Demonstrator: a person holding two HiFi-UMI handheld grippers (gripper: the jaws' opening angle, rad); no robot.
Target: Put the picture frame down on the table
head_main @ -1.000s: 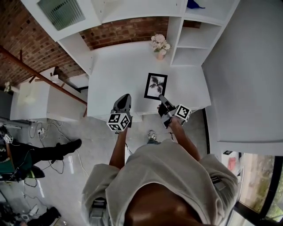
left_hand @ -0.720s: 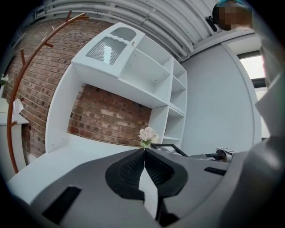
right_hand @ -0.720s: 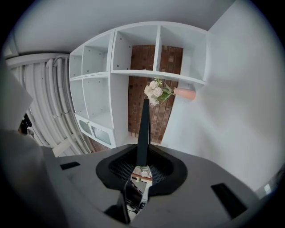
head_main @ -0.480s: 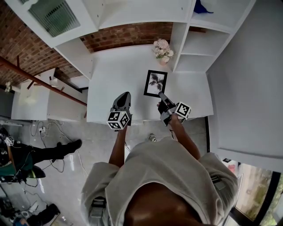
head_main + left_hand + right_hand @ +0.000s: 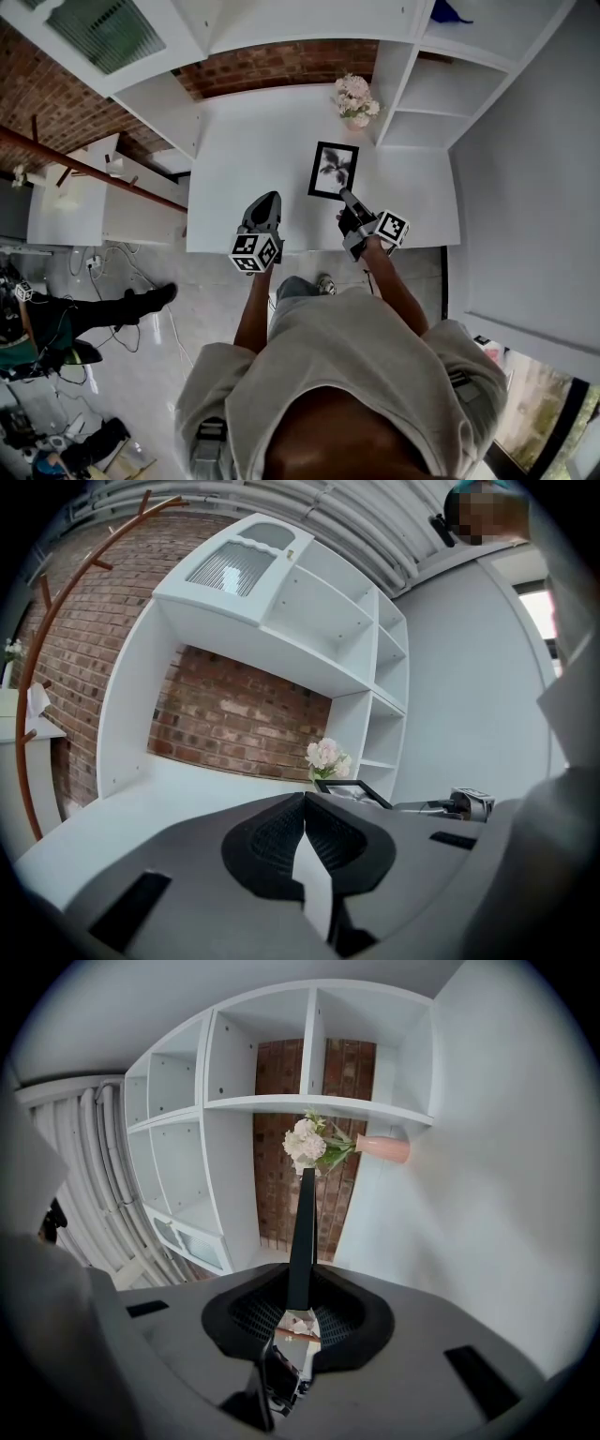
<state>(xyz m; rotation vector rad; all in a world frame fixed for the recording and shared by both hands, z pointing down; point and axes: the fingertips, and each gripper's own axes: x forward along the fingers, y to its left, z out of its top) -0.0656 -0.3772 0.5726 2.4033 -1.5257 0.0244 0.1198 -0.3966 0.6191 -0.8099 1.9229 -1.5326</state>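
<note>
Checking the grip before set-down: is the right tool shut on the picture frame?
Shut: the right tool pinches the picture frame edge-on between its jaws, seen in the right gripper view.

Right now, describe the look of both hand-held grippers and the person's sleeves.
The left hand-held gripper and right hand-held gripper are grey wedge-shaped bodies with black ribbed pads. Each carries a white cube printed with black square markers. The person wears a light short-sleeved shirt.

My left gripper [image 5: 265,199] sits left of centre in the head view, pointing up-frame, its jaws pressed together on nothing. My right gripper [image 5: 345,197], just right of centre, is clamped on the near edge of the picture frame [image 5: 333,171]. My left forearm [image 5: 251,314] and right forearm [image 5: 396,289] reach up-frame behind them.
</note>
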